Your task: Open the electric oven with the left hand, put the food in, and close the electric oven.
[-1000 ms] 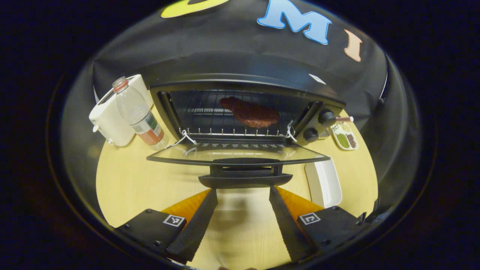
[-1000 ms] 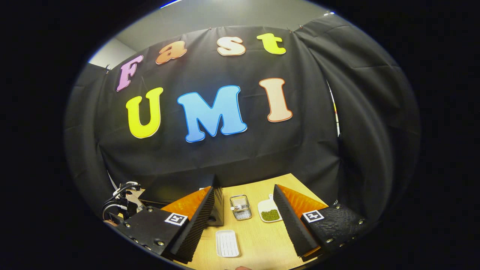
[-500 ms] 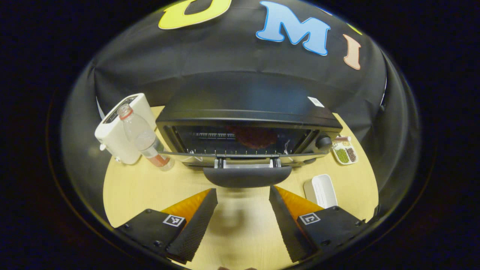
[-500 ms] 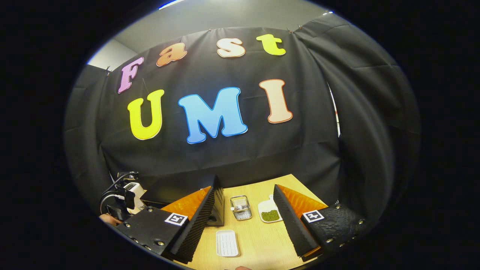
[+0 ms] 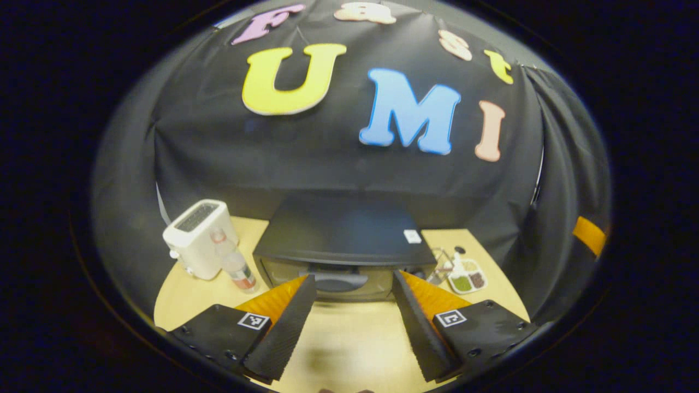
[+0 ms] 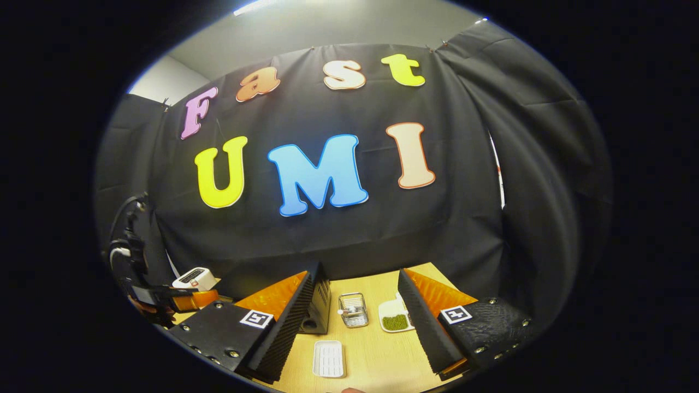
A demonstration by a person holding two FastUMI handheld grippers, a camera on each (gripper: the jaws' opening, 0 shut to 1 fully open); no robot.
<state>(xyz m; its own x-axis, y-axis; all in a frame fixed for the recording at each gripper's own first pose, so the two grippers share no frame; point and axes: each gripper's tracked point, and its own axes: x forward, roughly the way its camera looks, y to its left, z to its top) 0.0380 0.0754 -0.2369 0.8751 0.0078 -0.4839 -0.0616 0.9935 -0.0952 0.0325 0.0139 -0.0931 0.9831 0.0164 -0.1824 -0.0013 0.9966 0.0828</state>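
One electric oven [image 5: 344, 248], door shut, far centre of your table [image 5: 349, 338]. Left: white toaster [image 5: 199, 245], bottle [image 5: 235, 267] beside it. Right: divided snack dish [image 5: 467, 279]. Your left gripper [image 5: 354, 322] spread, holding nothing, near side of oven. Your right gripper [image 6: 360, 327] spread, holding nothing; white tray [image 6: 329, 358] between its fingers.

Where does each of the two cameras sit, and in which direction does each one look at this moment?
Left gripper view: rides on the left gripper, jaws open, looking across the table at the front of the closed oven, with the toaster and bottle left of it.
Right gripper view: rides on the right gripper, jaws open, facing the table's right part: white tray, wire basket, dish of green beans. The left gripper shows far left.
Shared: oven, toaster, table, green beans dish.
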